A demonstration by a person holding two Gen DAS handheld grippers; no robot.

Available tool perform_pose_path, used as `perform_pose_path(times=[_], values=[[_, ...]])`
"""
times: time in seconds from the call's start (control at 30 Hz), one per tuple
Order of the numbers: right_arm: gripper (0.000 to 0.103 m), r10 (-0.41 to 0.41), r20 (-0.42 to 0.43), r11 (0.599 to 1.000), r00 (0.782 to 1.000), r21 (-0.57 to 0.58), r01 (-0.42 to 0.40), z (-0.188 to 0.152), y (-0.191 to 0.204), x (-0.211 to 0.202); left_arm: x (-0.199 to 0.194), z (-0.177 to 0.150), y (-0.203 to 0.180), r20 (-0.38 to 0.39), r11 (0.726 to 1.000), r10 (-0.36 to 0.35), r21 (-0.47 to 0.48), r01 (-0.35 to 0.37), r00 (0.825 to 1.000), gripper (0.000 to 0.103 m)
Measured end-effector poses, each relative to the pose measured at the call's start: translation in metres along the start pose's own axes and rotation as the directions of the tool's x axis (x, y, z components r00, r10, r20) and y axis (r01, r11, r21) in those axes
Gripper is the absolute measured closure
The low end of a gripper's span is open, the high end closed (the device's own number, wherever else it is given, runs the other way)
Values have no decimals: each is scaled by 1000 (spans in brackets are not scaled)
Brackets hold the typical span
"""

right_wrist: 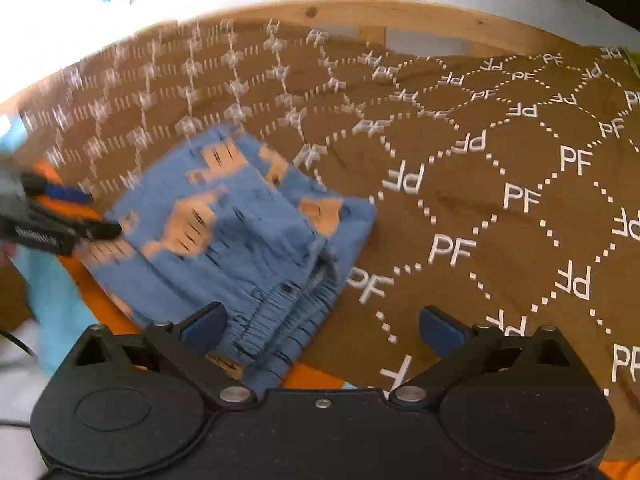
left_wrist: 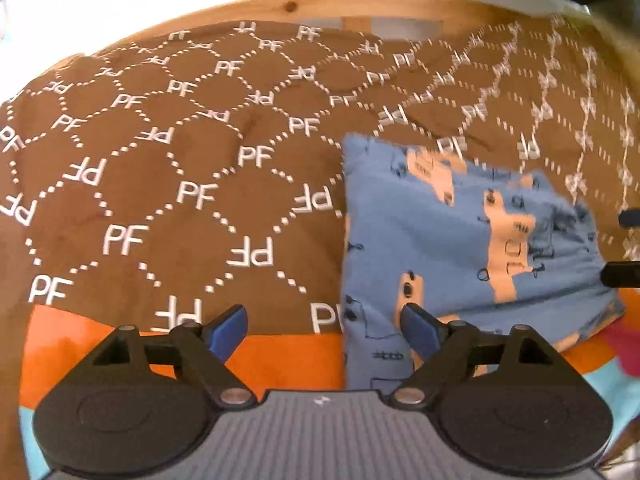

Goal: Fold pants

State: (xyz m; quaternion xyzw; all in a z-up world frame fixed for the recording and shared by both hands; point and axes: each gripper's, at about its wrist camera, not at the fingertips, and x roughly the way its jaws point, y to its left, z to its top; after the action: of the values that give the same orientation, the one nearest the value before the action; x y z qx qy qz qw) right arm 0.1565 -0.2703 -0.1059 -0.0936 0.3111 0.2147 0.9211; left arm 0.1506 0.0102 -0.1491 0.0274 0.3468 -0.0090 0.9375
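The pants (left_wrist: pixel 460 240) are blue with orange prints and lie folded into a compact bundle on a brown blanket (left_wrist: pixel 160 168). In the right wrist view the pants (right_wrist: pixel 248 240) show their elastic waistband toward the camera. My left gripper (left_wrist: pixel 324 328) is open and empty, its right finger over the bundle's near left corner. My right gripper (right_wrist: pixel 322 328) is open and empty, just above the waistband edge. The left gripper also shows at the left edge of the right wrist view (right_wrist: pixel 76 216), beside the bundle.
The brown blanket with white "PF" letters covers a bed with a wooden frame (left_wrist: pixel 360 8). An orange and light blue sheet (left_wrist: pixel 280 356) lies along the near edge. A white wall is behind the bed.
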Motion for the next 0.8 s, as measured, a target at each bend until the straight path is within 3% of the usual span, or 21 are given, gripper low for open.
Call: perform_pose_path(times=[0.07, 0.17, 0.23, 0.3, 0.37, 0.4, 0.47, 0.57, 0.67, 0.8], values=[[1, 7, 89, 1000, 996, 15, -9, 10, 1, -9, -7, 11, 0, 72, 1000, -17, 16, 15, 997, 14], [1, -15, 155, 1000, 988, -13, 18, 23, 11, 6, -2, 35, -12, 153, 994, -72, 88, 59, 986, 9], [1, -98, 145, 993, 985, -54, 107, 28, 17, 30, 13, 51, -25, 144, 991, -73, 122, 55, 987, 9], [1, -239, 124, 966, 963, -72, 249, 28, 18, 56, 40, 62, -38, 112, 985, -43, 170, 24, 993, 9], [1, -294, 124, 953, 948, -31, 300, 24, 12, 66, 67, 63, -45, 96, 973, 34, 224, -55, 995, 9], [1, -297, 124, 955, 947, 13, 297, 22, 6, 65, 77, 64, -43, 94, 972, 37, 229, -57, 995, 7], [1, -298, 114, 954, 948, 55, 294, 19, -1, 59, 81, 65, -31, 85, 986, 4, 168, -19, 996, 3], [1, -243, 146, 969, 959, 78, 234, 16, -9, 37, 74, 70, -12, 46, 999, -26, 41, 24, 999, 4], [1, -333, 181, 943, 925, 85, 323, 15, -7, 25, 66, 72, -8, 50, 1000, -12, -6, 12, 999, 3], [1, -412, 67, 910, 909, 81, 407, 7, -12, 44, 70, 69, -9, -2, 1000, 7, -29, -7, 1000, 3]])
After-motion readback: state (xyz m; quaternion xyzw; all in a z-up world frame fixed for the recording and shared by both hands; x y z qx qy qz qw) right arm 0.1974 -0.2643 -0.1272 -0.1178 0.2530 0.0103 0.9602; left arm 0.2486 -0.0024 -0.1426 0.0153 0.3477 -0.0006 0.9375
